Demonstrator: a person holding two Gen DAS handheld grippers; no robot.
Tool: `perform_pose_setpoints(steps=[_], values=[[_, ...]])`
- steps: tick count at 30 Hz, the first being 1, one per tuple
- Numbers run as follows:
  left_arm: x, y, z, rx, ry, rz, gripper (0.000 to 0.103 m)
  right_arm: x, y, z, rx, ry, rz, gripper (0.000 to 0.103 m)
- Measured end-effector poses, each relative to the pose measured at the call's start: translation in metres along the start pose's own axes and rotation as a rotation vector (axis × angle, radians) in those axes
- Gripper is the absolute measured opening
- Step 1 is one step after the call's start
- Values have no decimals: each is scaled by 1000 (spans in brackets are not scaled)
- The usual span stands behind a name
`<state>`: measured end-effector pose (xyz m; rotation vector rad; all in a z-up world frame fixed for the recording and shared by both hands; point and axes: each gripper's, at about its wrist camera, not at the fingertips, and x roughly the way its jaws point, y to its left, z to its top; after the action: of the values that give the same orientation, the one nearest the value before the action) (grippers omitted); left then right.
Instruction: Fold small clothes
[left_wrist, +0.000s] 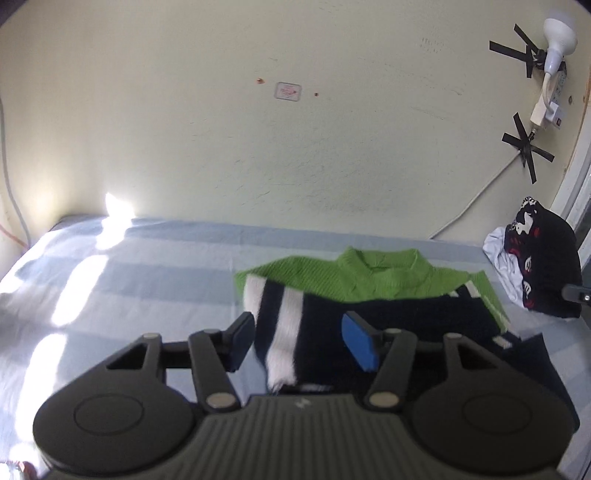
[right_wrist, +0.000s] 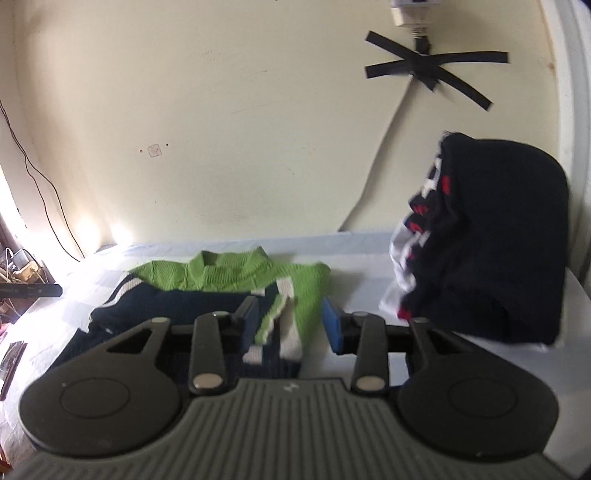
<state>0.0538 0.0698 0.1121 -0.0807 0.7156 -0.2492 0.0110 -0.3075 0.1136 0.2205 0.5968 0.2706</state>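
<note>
Green-and-navy sweater (left_wrist: 369, 295) lies flat on striped bedsheet (left_wrist: 147, 280), collar toward wall, sleeves turned in over body: likely mid-fold.

Left gripper (left_wrist: 301, 341) above sweater's left sleeve, fingers apart, nothing between.

Right gripper (right_wrist: 290, 325) above sweater's right sleeve, fingers apart, clamping nothing.

Dark clothes pile (right_wrist: 491, 251) right of sweater, probably waiting.

Sweater hem hidden behind gripper bodies; frames blurred; contact with fabric unclear.

No words, numbers or brand names can be read. A small pale sticker (left_wrist: 288, 91) on the wall carries reddish marks too blurred to make out, and the dark garment (right_wrist: 480, 240) shows only red-and-white patterning, no legible letters.
</note>
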Motion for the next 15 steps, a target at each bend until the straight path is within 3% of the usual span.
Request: perform_pose_setpoints(steps=[3, 6, 11, 12, 13, 14, 15], values=[[59, -21, 32, 2, 50, -17, 59, 65, -3, 32, 21, 71, 73, 61], [120, -39, 50, -6, 108, 0, 74, 134, -1, 52, 41, 151, 102, 77], [195, -56, 61, 27, 153, 57, 77, 229, 4, 58, 63, 262, 96, 80], [206, -57, 61, 33, 166, 57, 69, 243, 5, 56, 60, 289, 102, 80], [214, -58, 59, 46, 182, 49, 42, 253, 6, 53, 57, 308, 103, 80], [222, -60, 57, 66, 209, 35, 28, 260, 7, 49, 51, 323, 110, 81], [220, -62, 54, 89, 183, 47, 22, 262, 11, 47, 25, 305, 114, 75]])
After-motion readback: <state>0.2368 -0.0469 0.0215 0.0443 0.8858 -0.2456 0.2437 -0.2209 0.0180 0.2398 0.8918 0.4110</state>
